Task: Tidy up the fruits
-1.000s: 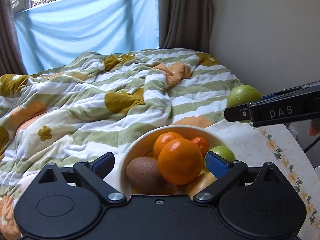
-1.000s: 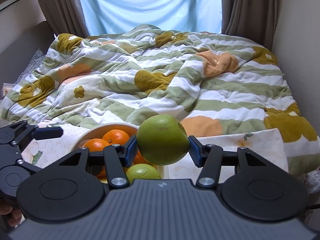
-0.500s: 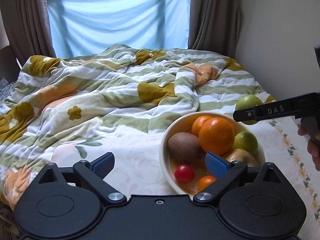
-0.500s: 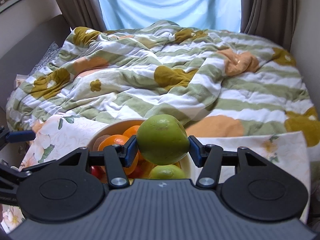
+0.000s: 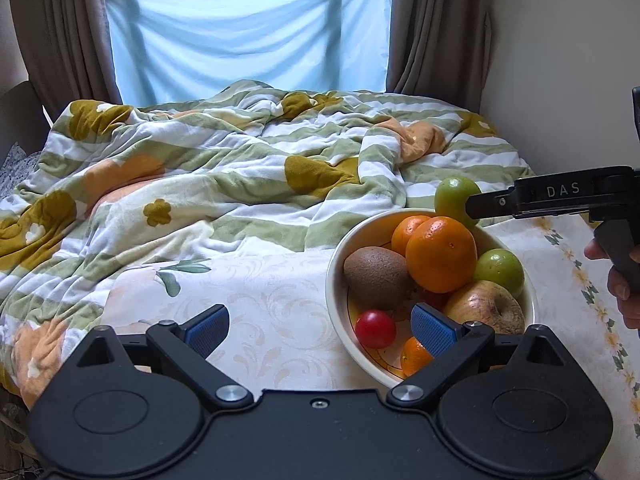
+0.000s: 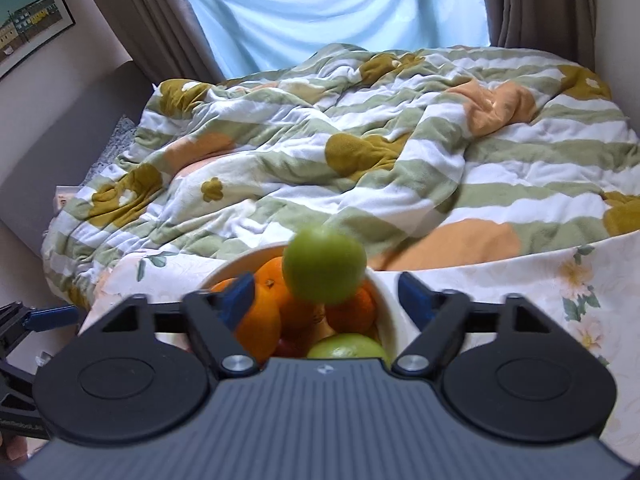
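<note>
Fruit bowl (image 5: 338, 280) on table (image 5: 280, 300), right of the left tool (image 5: 320, 326).

A table (image 5: 280, 312) with a pale flowery cloth stands against a bed (image 5: 16, 160). A white bowl (image 5: 334, 300) sits right on the cloth, toward 3 o'clock in the left wrist view. The bowl is full of fruit. Past the table, at 12 o'clock, a rumpled blanket (image 5: 240, 184) lies on the bed. It has green and white stripes with orange and mustard flowers, and touches the table's far edge.
</note>
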